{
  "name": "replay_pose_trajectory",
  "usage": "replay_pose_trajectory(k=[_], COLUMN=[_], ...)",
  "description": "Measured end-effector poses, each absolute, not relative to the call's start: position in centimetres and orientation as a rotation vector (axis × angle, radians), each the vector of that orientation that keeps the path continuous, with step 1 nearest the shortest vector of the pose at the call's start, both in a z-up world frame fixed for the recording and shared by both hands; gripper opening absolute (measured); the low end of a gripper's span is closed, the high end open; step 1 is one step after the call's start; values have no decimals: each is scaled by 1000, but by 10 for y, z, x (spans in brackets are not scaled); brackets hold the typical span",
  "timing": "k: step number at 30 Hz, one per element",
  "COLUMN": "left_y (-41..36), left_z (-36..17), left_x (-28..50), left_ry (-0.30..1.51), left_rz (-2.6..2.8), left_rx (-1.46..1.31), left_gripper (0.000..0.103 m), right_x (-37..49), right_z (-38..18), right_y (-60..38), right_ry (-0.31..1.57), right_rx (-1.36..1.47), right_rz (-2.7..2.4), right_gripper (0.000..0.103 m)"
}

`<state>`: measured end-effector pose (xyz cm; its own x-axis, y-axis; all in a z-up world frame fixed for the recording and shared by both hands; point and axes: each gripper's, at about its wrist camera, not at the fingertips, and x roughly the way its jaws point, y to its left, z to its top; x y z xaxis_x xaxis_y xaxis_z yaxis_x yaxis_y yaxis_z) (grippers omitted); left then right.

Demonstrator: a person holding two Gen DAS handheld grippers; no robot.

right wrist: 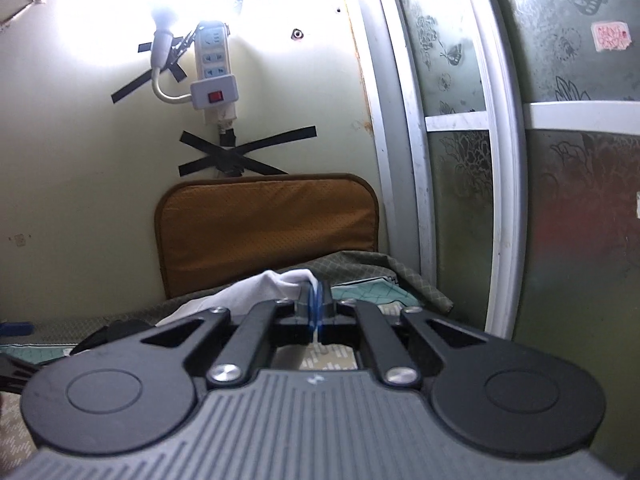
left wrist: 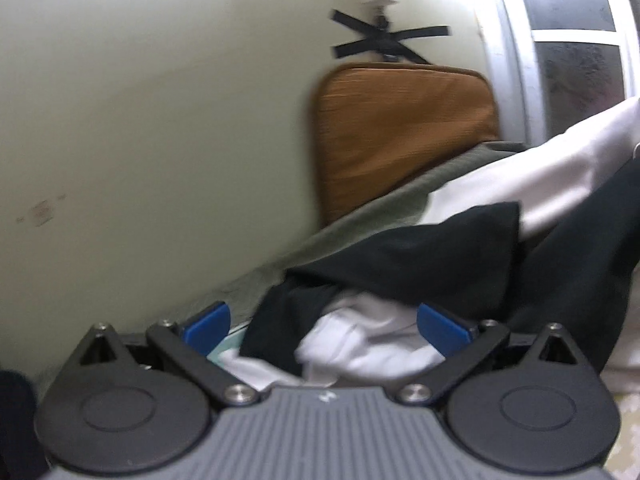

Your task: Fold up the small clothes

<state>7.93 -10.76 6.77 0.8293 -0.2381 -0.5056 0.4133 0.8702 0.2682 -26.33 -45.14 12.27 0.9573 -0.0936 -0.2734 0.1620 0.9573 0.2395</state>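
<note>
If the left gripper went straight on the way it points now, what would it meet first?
Most likely the crumpled white cloth lying between the open left gripper fingers, with the black garment just beyond it. Blur makes depth uncertain.

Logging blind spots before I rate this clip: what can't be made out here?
- Left wrist view: motion blur smears the black cloth and white garment; garment types unclear.
- Left gripper: body hides what lies below.
- Right wrist view: right gripper hides most of the pinched white cloth.
- Lamp glare washes out the wall.
</note>
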Motion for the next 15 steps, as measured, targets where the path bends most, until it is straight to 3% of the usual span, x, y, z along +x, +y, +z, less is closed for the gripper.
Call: replay_pose_trajectory(k=[5, 6, 8, 11, 15], left_y=[-133, -135, -141, -138, -96], left_z=[56, 52, 43, 38, 50], left_x=[112, 120, 131, 133, 115], left_ry=[674, 736, 838, 851, 787], left_rz=[-496, -534, -579, -566, -500], left_rx=[224, 158, 82, 59, 58], left_gripper=[100, 93, 24, 8, 8], right_x=[-270, -271, -273, -273, -263], right_z=[111, 109, 107, 102, 95], right_y=[-461, -462, -462, -458, -450], right_ry=[261, 265, 268, 296, 383], right_rx=[360, 374, 379, 343, 229], right_rz=[-93, -87, -80, -83, -113], right_gripper=[4, 4, 4, 4, 9])
